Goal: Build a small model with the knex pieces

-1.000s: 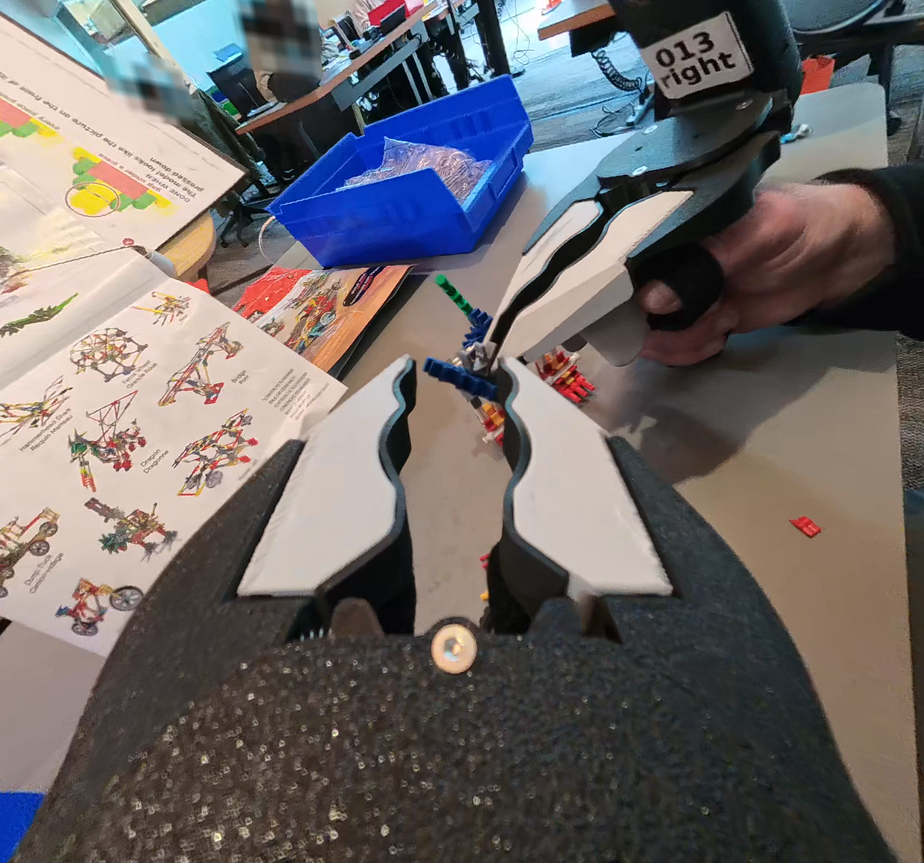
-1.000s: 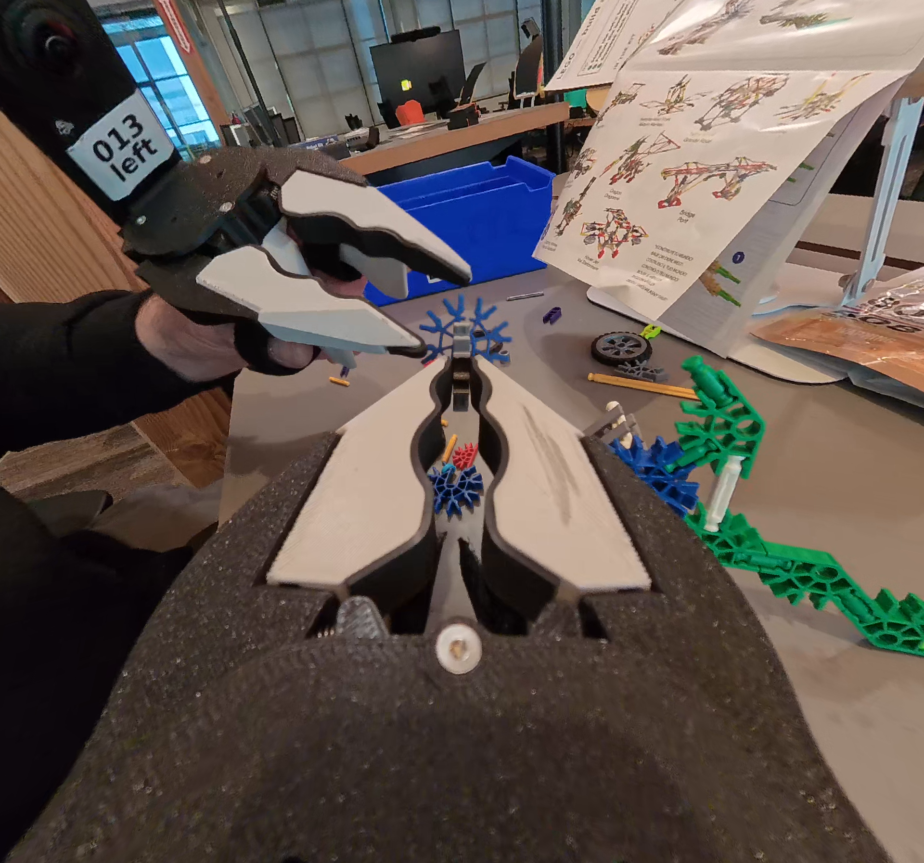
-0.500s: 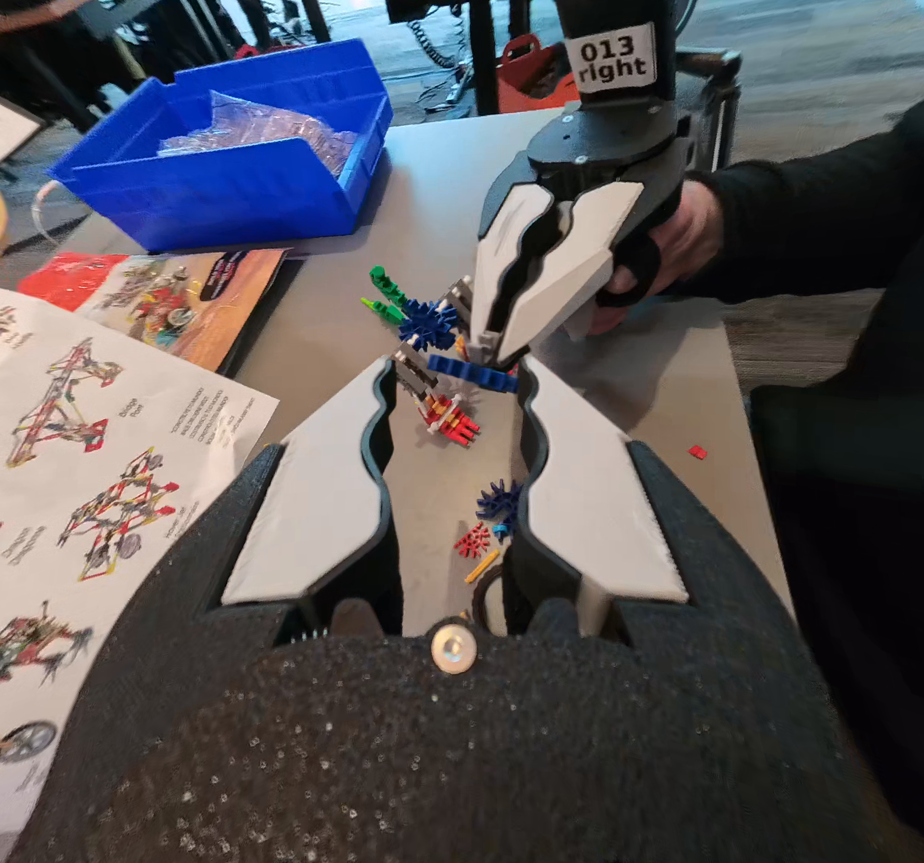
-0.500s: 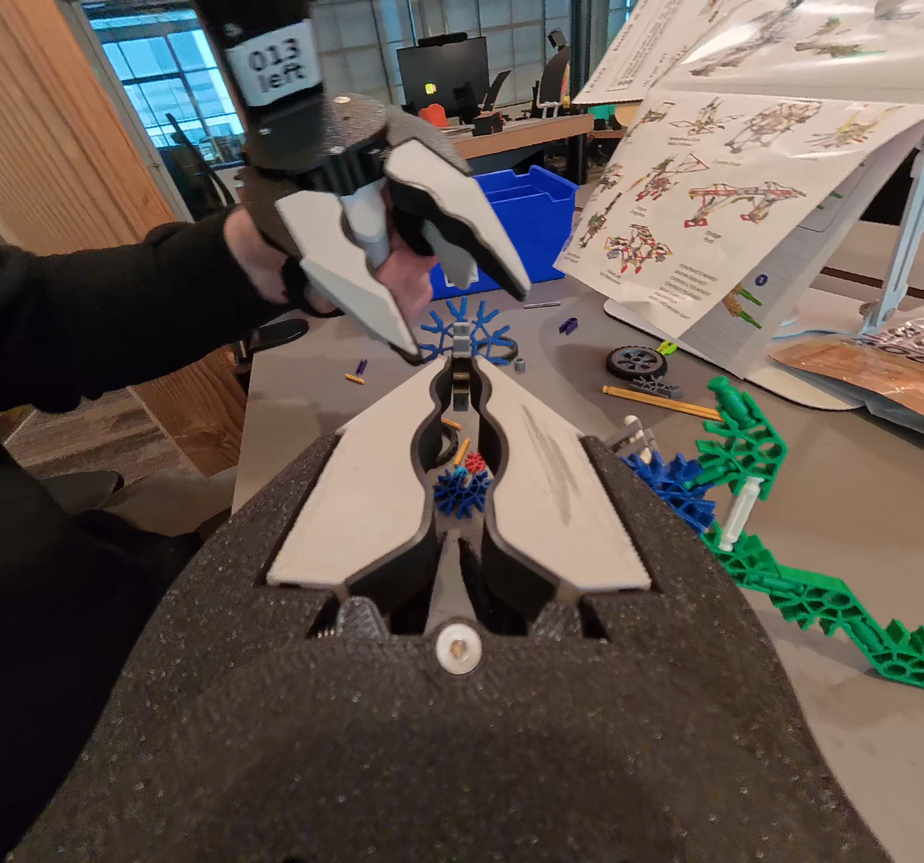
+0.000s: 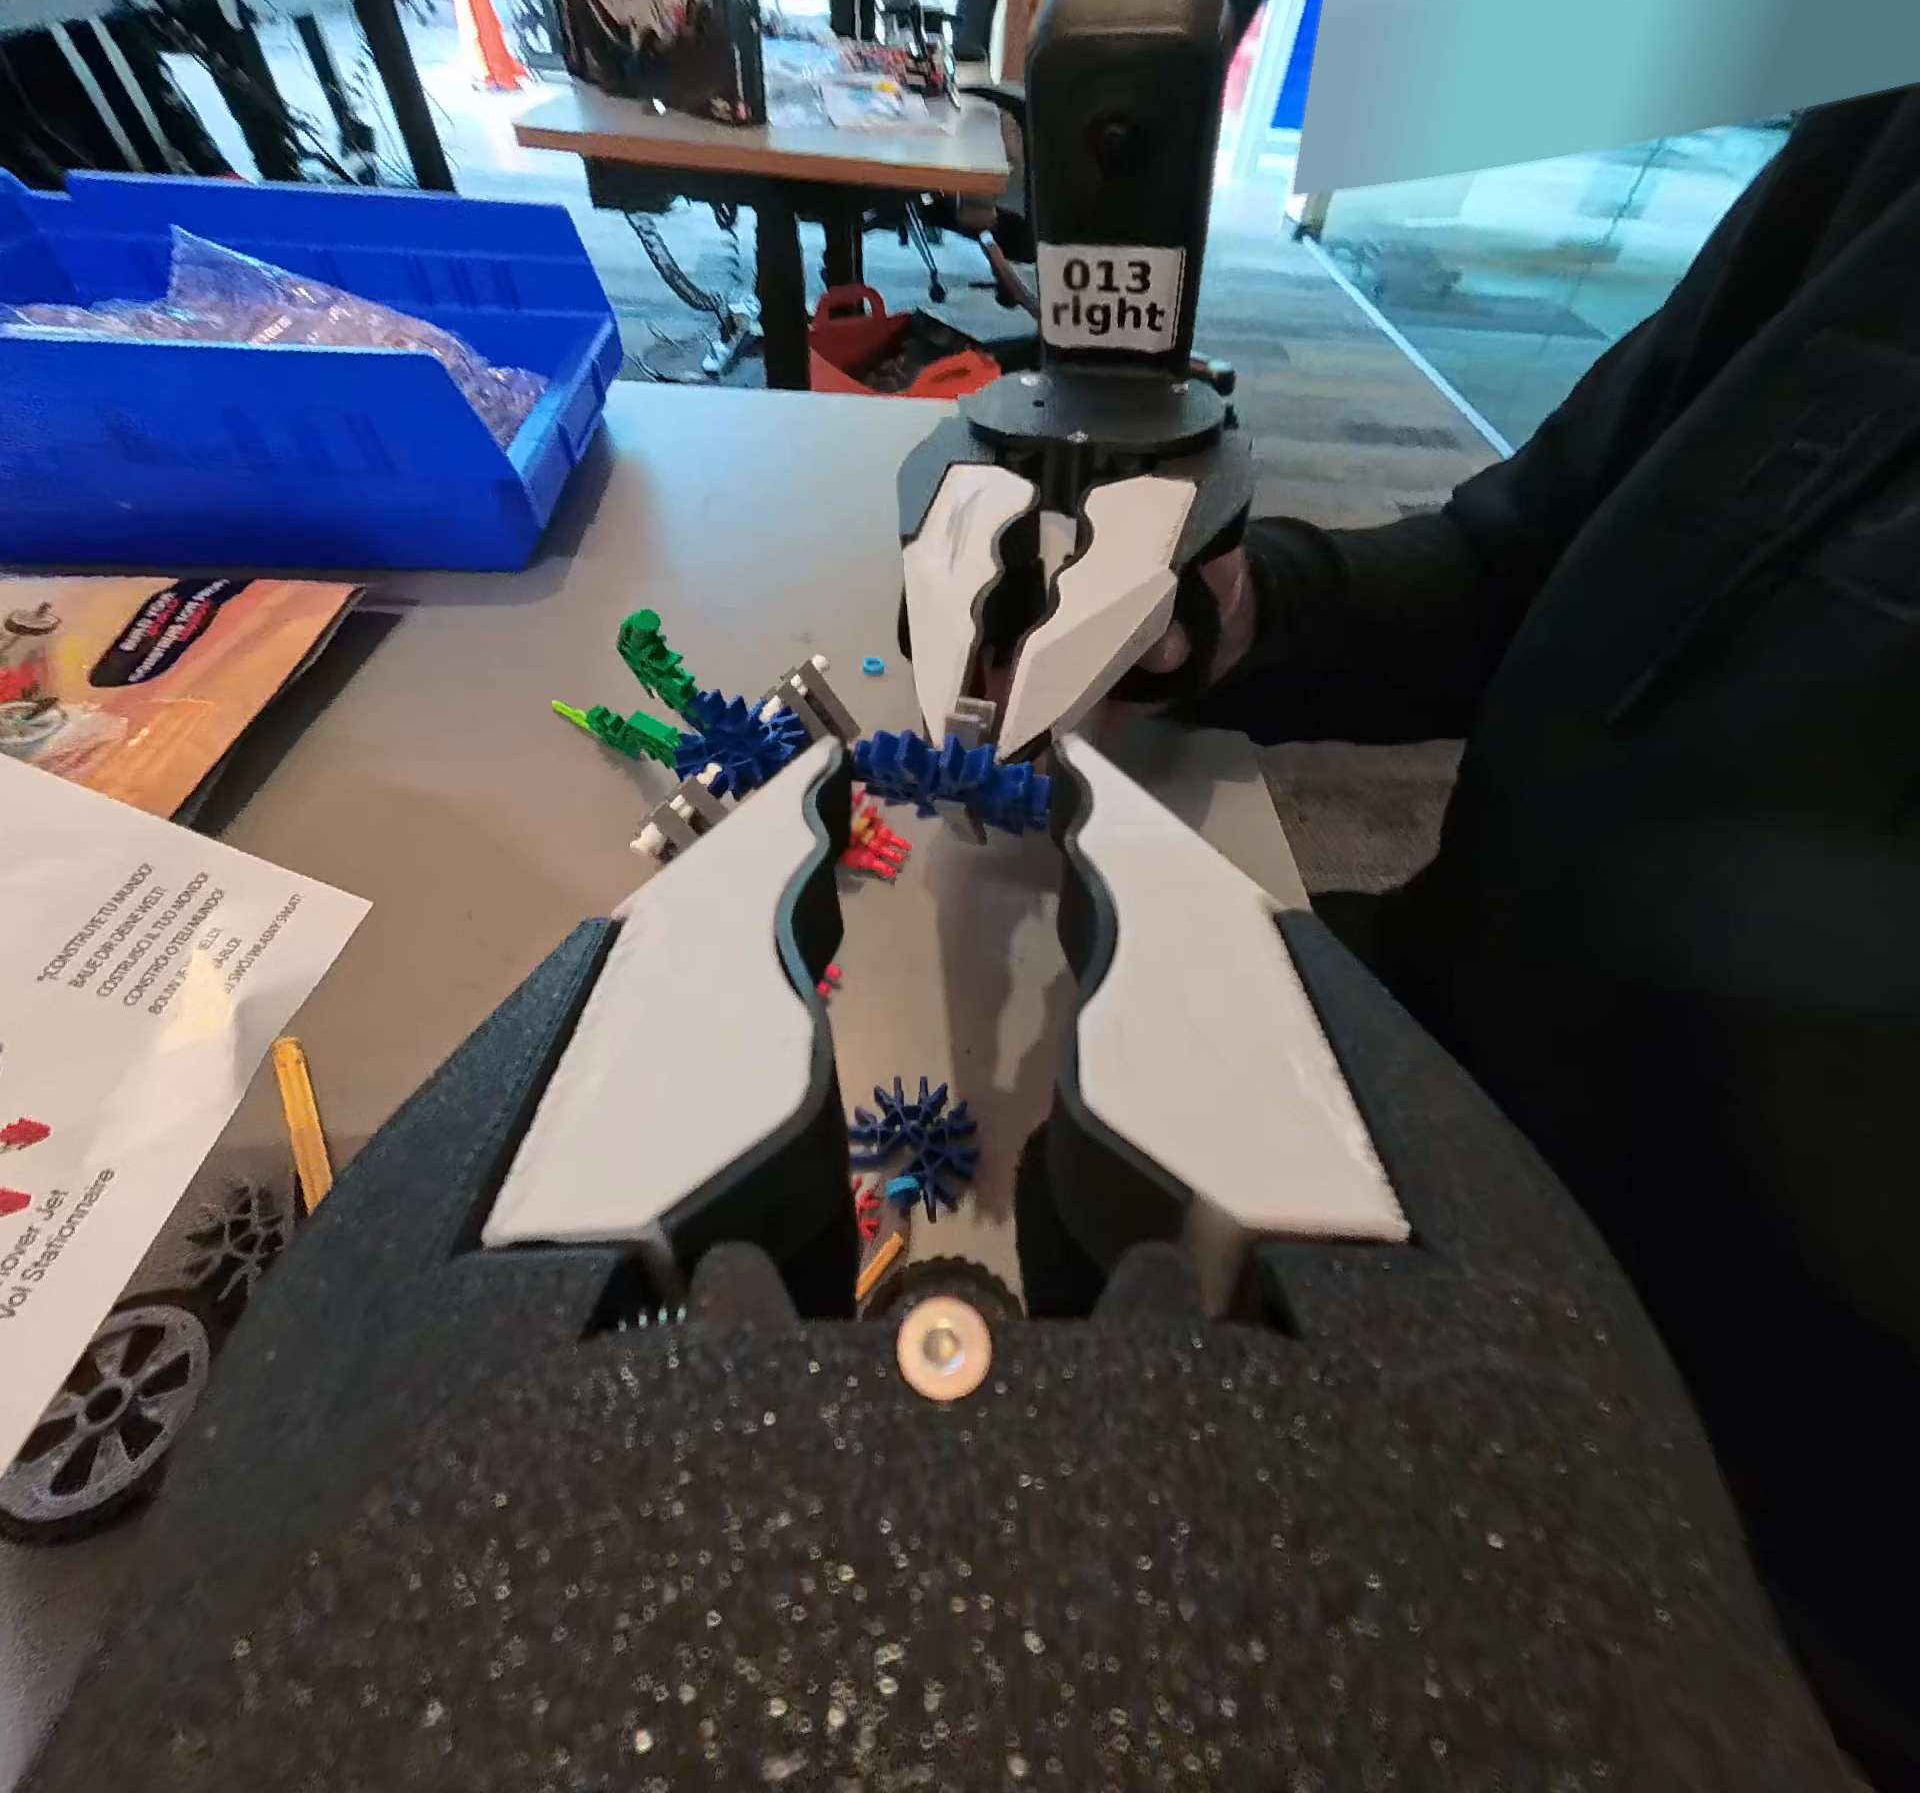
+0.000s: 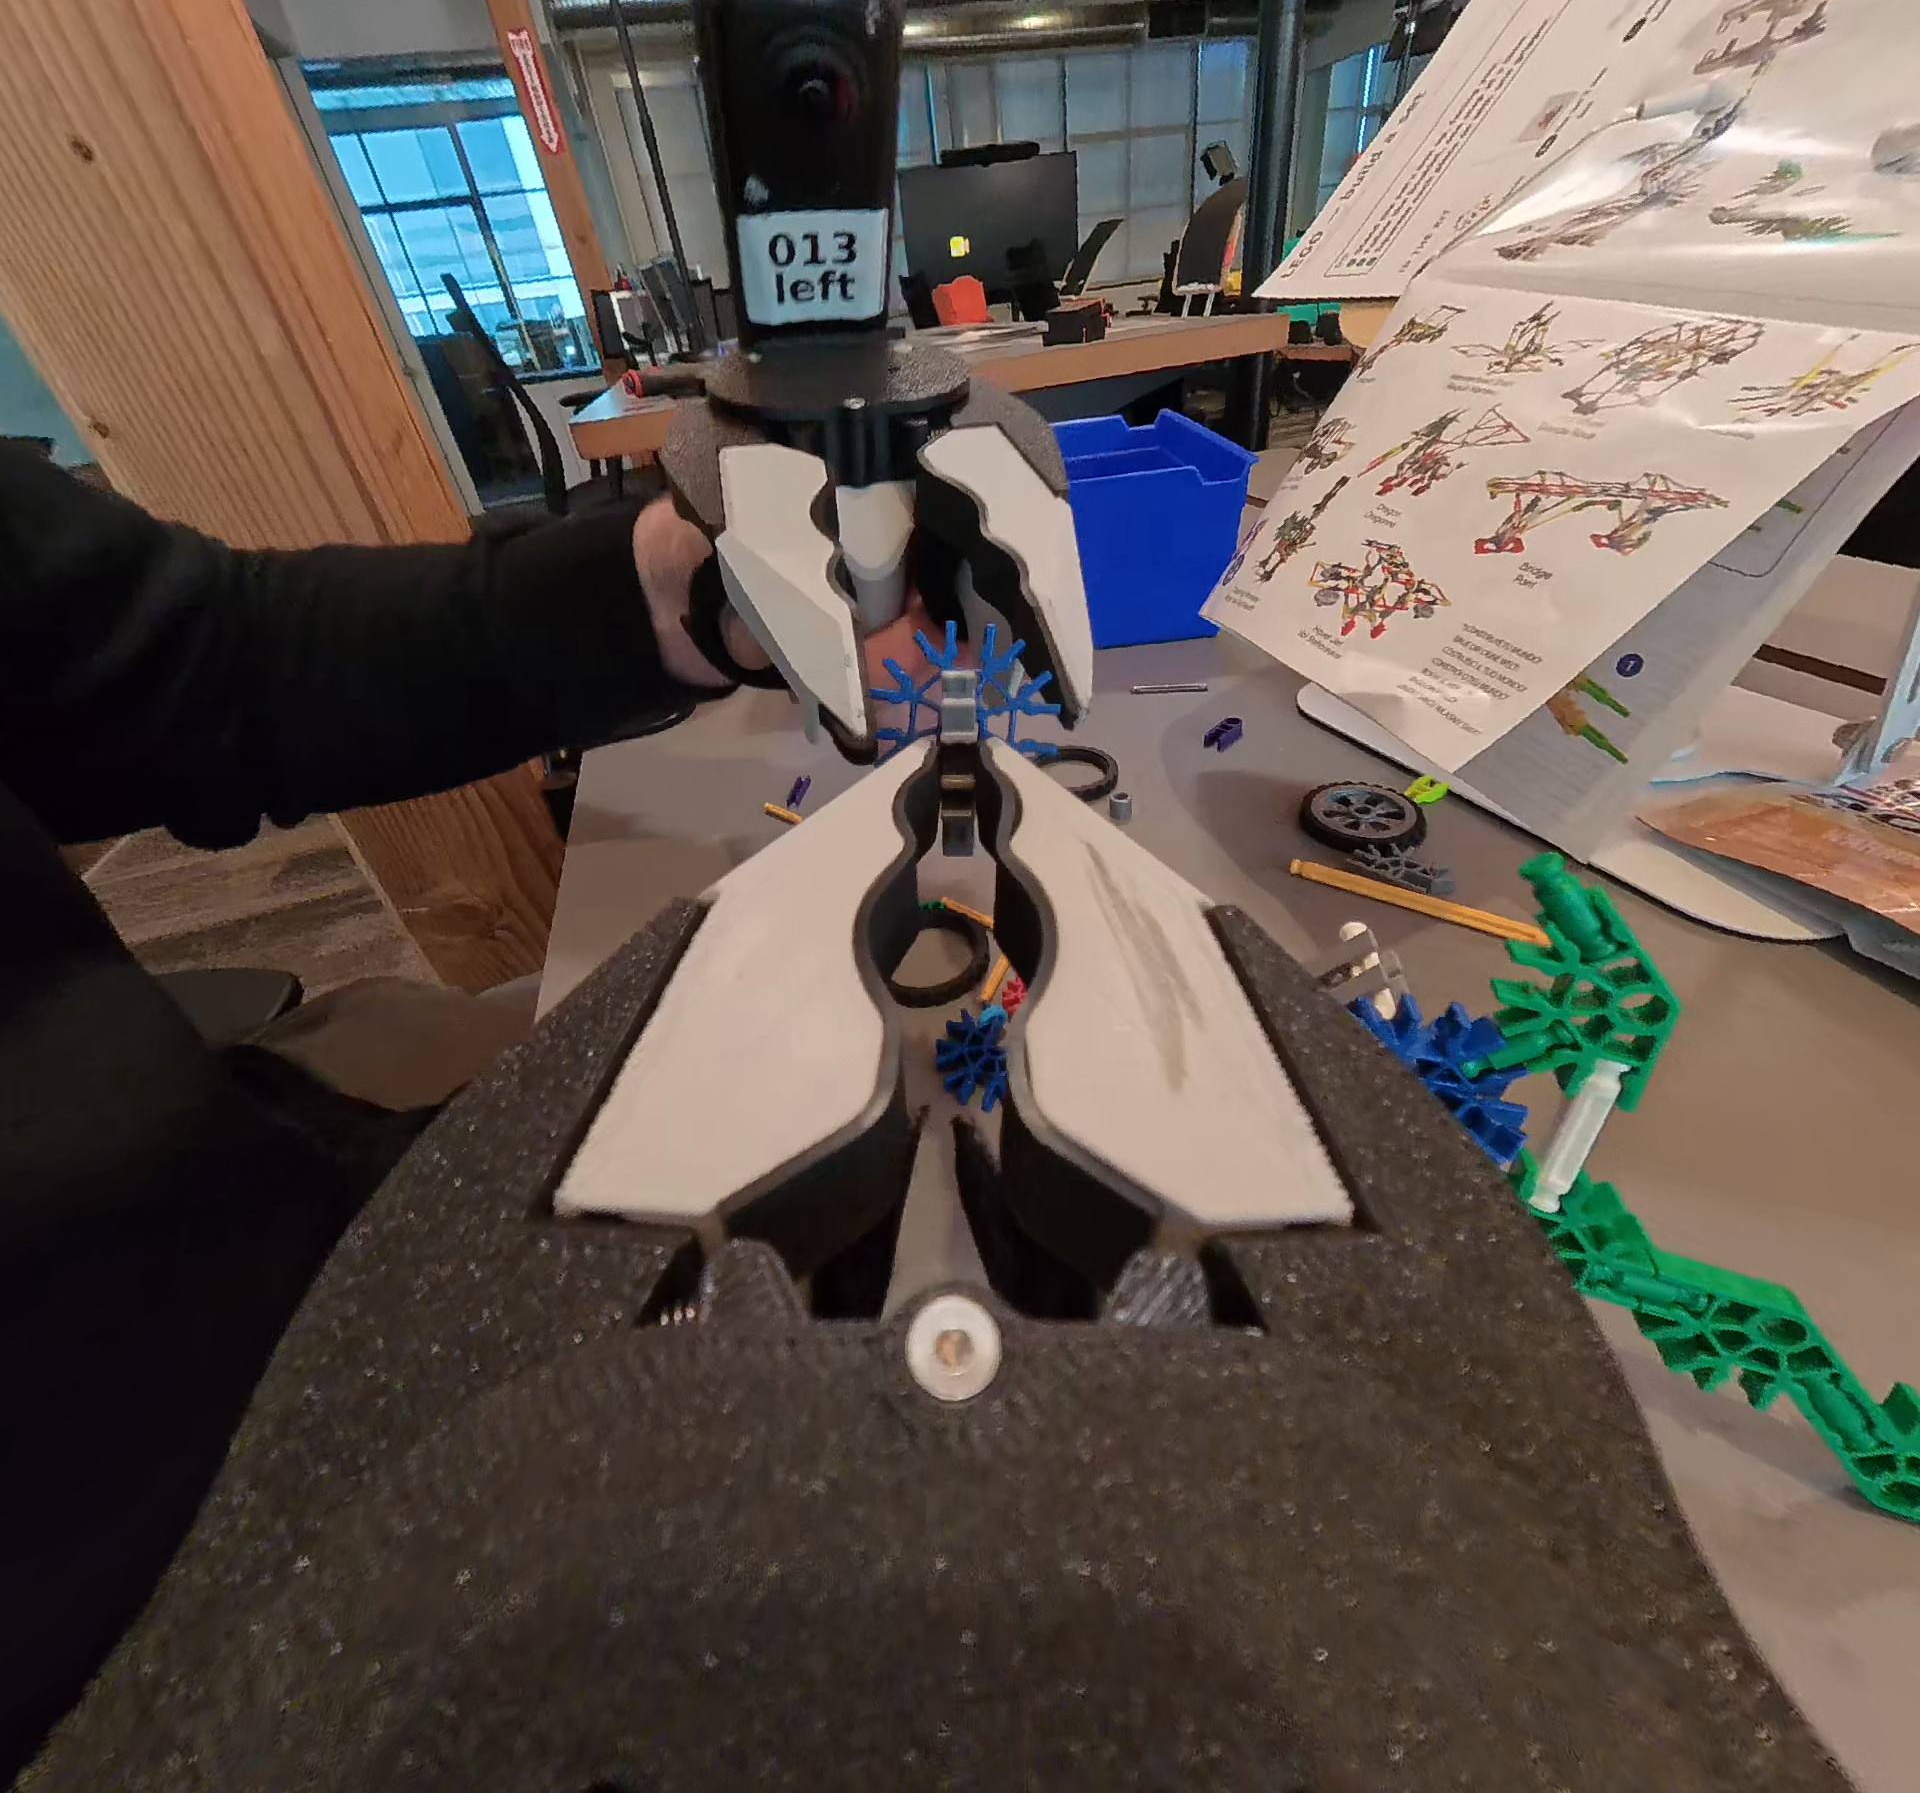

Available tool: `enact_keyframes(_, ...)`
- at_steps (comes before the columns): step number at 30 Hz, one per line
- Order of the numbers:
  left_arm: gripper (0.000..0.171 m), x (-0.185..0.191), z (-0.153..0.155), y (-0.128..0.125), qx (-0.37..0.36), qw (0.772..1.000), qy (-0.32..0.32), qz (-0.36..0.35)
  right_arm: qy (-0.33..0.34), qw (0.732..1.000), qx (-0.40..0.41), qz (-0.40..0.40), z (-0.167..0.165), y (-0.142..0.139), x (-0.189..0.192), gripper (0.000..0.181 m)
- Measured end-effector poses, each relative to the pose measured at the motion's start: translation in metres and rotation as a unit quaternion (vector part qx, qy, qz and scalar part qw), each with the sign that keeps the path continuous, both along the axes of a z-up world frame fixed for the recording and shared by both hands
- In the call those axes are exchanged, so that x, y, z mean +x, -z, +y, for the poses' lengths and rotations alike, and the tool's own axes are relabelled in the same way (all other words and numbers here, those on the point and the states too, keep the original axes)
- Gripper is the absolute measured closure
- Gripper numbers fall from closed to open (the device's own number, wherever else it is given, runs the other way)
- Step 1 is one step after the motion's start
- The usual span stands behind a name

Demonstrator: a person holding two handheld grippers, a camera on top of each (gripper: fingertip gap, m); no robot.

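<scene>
My right gripper is shut on a small grey piece whose end pokes out past its tips. That end sits in the middle of a blue snowflake connector, held above the grey table. My left gripper faces the right one head-on. It clamps the connector by two opposite edges, jaws partly apart. From the right wrist view, the left gripper points down at the connector.
A blue bin with plastic bags stands at the back. A propped instruction sheet, a green and blue model, black wheels, a tyre ring, a yellow rod and small loose pieces lie around. A wooden post stands beside the table. My two grippers' fingertips are within a few centimetres of each other.
The left gripper swung round from the side to face the right gripper head-on and tilted downward. Its jaws widened, then narrowed onto the blue connector. The right gripper kept hold of the grey piece.
</scene>
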State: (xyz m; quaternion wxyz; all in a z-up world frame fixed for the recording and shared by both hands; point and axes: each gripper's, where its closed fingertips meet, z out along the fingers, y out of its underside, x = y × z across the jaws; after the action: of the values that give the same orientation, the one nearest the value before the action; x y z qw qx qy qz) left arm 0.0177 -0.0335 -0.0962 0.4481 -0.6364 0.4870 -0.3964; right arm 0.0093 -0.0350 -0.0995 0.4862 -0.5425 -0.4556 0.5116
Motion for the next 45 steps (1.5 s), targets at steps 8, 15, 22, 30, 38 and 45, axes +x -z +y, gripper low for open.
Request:
enact_keyframes(8,0.135,0.004,0.001,-0.011,0.043,0.998,-0.038,-0.037,-0.018,0.998,-0.045,0.034,0.001,-0.009,0.005,0.176)
enact_keyframes(15,0.135,0.011,0.006,-0.02,0.087,0.991,-0.083,-0.058,-0.018,0.995,-0.072,0.063,0.006,-0.016,0.011,0.176)
enact_keyframes(22,0.135,0.013,0.006,-0.019,0.077,0.99,-0.097,-0.067,-0.01,0.996,-0.059,0.065,0.006,-0.019,0.013,0.177)
enact_keyframes(30,0.136,0.013,0.003,-0.012,0.016,0.995,-0.077,-0.059,0.01,0.998,-0.003,0.055,0.003,-0.02,0.012,0.177)
enact_keyframes(38,0.139,0.018,0.001,-0.003,-0.03,0.992,-0.079,-0.094,-0.004,0.998,-0.005,0.055,-0.002,-0.02,0.009,0.175)
enact_keyframes(45,0.14,0.018,0.003,-0.005,-0.015,0.992,-0.081,-0.095,-0.008,0.998,-0.025,0.06,0.001,-0.02,0.011,0.173)
